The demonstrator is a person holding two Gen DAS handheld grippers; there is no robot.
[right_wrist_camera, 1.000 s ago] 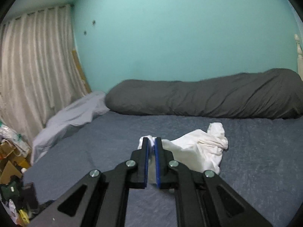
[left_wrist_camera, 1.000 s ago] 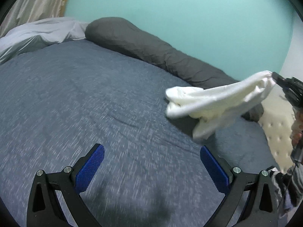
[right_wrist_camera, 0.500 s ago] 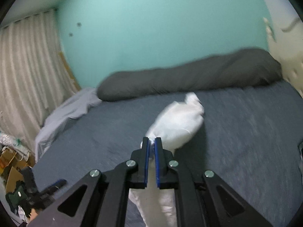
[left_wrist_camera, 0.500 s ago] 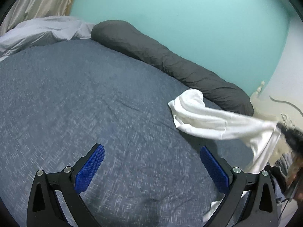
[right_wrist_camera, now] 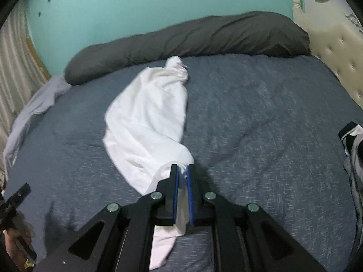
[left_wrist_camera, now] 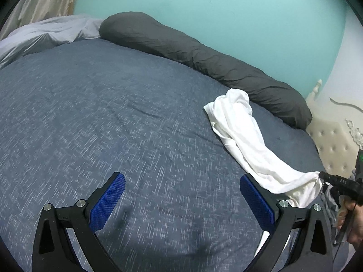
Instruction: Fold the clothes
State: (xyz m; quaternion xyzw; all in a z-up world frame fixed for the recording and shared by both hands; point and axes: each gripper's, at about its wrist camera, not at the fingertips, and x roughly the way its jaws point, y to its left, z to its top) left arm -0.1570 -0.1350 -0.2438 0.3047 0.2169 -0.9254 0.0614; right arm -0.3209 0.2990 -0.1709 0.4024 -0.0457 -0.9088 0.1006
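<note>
Seen along the right tool (right_wrist_camera: pixel 182 181): garment (right_wrist_camera: pixel 149 117) stretched lengthwise on the bed (right_wrist_camera: pixel 261 117), near end caught between the opening jaws, far end bunched just before the long pillow (right_wrist_camera: pixel 192 36). Pillow laid along the far edge of the bed, against the wall (right_wrist_camera: pixel 136 4). Headboard (right_wrist_camera: pixel 335 49) at the right end of the bed. Crumpled sheet (right_wrist_camera: pixel 36 108) at the left edge, beside the pillow's left end; curtain (right_wrist_camera: pixel 11 52) beyond it. Striped cloth (right_wrist_camera: pixel 354 145) at the right edge. Seen along the left tool (left_wrist_camera: pixel 181 204): spread over bare bed, garment lying to its right, right tool at the far right.
</note>
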